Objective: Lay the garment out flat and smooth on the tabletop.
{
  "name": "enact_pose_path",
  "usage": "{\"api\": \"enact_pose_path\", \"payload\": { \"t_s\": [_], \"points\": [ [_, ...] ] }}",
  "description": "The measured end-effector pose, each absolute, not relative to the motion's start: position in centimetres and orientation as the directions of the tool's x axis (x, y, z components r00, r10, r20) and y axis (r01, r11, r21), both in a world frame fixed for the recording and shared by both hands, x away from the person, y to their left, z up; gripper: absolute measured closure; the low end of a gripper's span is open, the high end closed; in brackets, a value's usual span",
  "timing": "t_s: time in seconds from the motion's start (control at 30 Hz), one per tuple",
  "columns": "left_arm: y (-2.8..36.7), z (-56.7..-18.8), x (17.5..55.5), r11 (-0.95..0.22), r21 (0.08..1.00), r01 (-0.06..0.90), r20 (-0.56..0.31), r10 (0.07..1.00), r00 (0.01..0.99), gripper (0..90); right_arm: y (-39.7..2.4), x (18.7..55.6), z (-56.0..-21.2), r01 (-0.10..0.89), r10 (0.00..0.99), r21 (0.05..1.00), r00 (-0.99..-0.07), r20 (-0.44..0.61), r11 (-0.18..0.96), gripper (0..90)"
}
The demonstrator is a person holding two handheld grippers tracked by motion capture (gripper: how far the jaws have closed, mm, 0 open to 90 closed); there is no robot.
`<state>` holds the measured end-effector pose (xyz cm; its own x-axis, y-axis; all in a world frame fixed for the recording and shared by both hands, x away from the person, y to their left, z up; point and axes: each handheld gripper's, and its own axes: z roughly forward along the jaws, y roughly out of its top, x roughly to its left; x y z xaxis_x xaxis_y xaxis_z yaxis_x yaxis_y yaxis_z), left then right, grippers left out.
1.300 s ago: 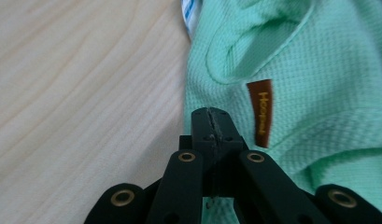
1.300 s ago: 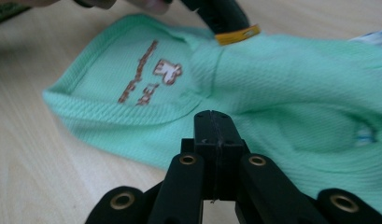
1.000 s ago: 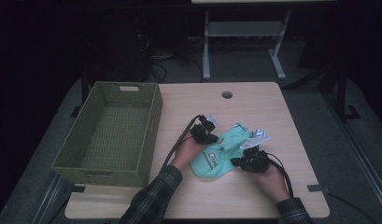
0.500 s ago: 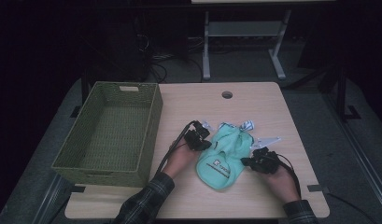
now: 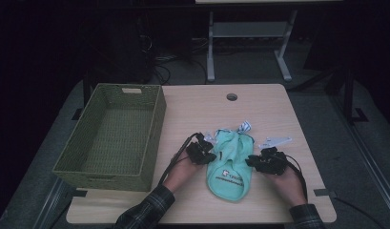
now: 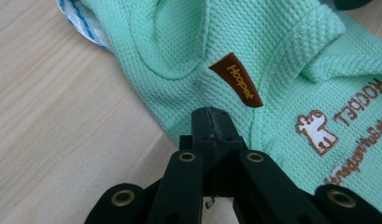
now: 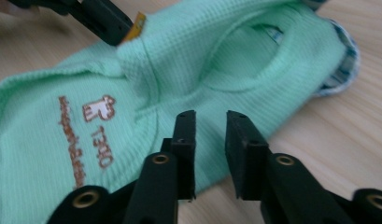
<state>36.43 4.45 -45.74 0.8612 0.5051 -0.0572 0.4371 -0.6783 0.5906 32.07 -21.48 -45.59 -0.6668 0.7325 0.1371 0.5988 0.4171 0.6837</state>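
A mint-green pet garment (image 5: 228, 164) with a brown tag and brown printing lies flat on the wooden table (image 5: 197, 109), between my two grippers. My left gripper (image 5: 210, 155) sits at its left edge. In the left gripper view, that gripper (image 6: 211, 119) has its jaws pressed together on the hem of the garment (image 6: 282, 70), just below the tag. My right gripper (image 5: 251, 160) is at the garment's right edge. In the right gripper view, this gripper (image 7: 211, 126) has just been opening. A gap shows between its jaws over the garment (image 7: 179, 60), and they grip nothing.
A green woven basket (image 5: 157, 119) stands at the table's left, close to my left hand. A bit of white and blue striped cloth (image 5: 243, 127) pokes out at the garment's far end. A round hole (image 5: 231, 97) is in the far table top.
The garment has gone from a crumpled, slanted heap to lying flat, with its length pointing toward the person. Both hands have shifted with it, the left one more.
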Motion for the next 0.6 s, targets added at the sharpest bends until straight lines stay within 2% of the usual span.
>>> {"api": "enact_pose_path", "payload": {
  "t_s": [0.13, 0.2, 0.33, 0.37, 0.47, 0.6],
  "points": [
    [4.5, -45.7, 36.4, -0.679, 0.592, 0.435, -0.055, 0.504, 0.862, 89.8, -20.0, 32.5, -45.9, 0.591, 0.715, 0.679, -0.685, 0.138, 0.435, 69.3],
    [4.5, -45.7, 36.5, -0.679, 0.592, 0.435, -0.058, 0.502, 0.863, 89.7, -19.2, 32.7, -46.3, 0.585, 0.713, 0.660, -0.693, 0.106, 0.471, 69.4],
    [4.6, -45.8, 36.5, -0.677, 0.594, 0.435, -0.059, 0.503, 0.862, 89.8, -18.7, 32.8, -46.6, 0.568, 0.713, 0.658, -0.698, 0.066, 0.495, 86.1],
    [4.6, -45.8, 36.5, -0.678, 0.594, 0.433, -0.056, 0.502, 0.863, 89.8, -18.7, 32.8, -46.6, 0.568, 0.712, 0.660, -0.699, 0.071, 0.492, 87.7],
    [4.5, -45.8, 36.4, -0.679, 0.592, 0.434, -0.056, 0.503, 0.862, 89.8, -18.6, 32.6, -46.5, 0.560, 0.711, 0.661, -0.701, 0.057, 0.500, 88.8],
    [4.5, -45.8, 36.4, -0.675, 0.593, 0.439, -0.061, 0.506, 0.860, 89.8, -19.4, 32.5, -45.9, 0.560, 0.710, 0.685, -0.699, 0.088, 0.466, 88.1]
  ]
}}
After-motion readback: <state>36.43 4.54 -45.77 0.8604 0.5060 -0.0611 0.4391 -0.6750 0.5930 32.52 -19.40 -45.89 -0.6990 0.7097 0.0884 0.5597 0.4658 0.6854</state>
